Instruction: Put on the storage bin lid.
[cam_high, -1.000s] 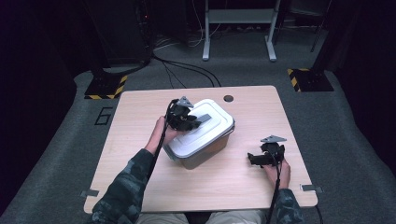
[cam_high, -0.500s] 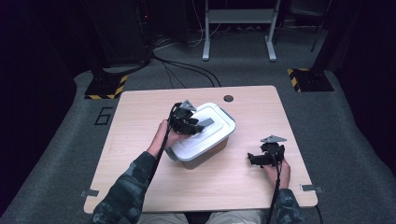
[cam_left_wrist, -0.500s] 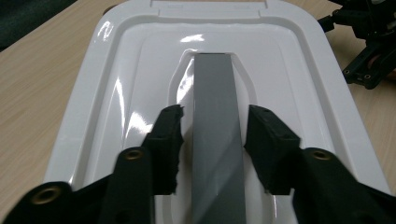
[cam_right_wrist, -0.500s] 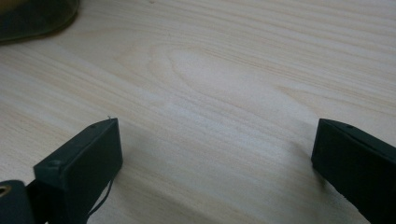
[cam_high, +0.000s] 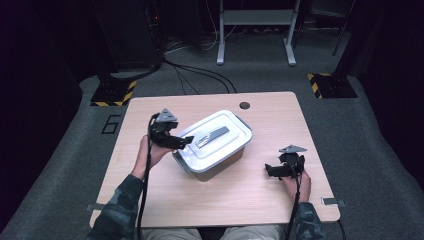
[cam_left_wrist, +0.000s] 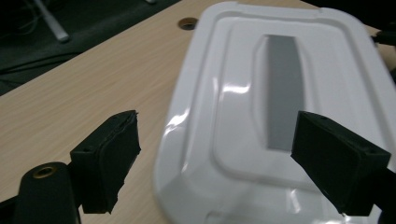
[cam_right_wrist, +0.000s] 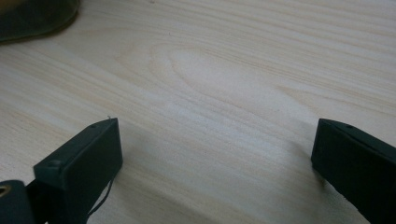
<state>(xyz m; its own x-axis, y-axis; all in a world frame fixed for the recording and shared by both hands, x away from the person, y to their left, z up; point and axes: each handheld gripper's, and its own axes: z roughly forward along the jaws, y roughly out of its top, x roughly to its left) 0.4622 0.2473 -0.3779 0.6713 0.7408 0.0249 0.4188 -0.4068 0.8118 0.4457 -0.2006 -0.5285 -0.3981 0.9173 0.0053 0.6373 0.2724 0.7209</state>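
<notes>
- Stainless steel, dull and scuffed, makes up the lidded container (cam_high: 216, 145), which sits askew near the middle of the wooden table (cam_high: 150, 200), its lid on and the flat handle (cam_high: 212, 136) lying along the top
- The left gripper (cam_high: 185, 142) hovers at the container's left end; its jaws have just been opening and now stand wide, one out over the bare wood and the other over the lid (cam_left_wrist: 280, 107), nothing pressed between them
- The right gripper (cam_high: 268, 171) rests low at the right of the table, well apart from the container, jaws spread wide over plain wood grain with nothing between
- Judged risk: the lid is smooth and glossy, so a grip taken on its rounded rim could slide off, and the lid might drop back askew
- Another risk: with the right gripper far off, nothing steadies the base; a push or pull from the left side could skid the whole container across the table instead of freeing the lid
- The handle looks like the safer hold, but it lies flat, so the jaws may scrape the lid before catching it
</notes>
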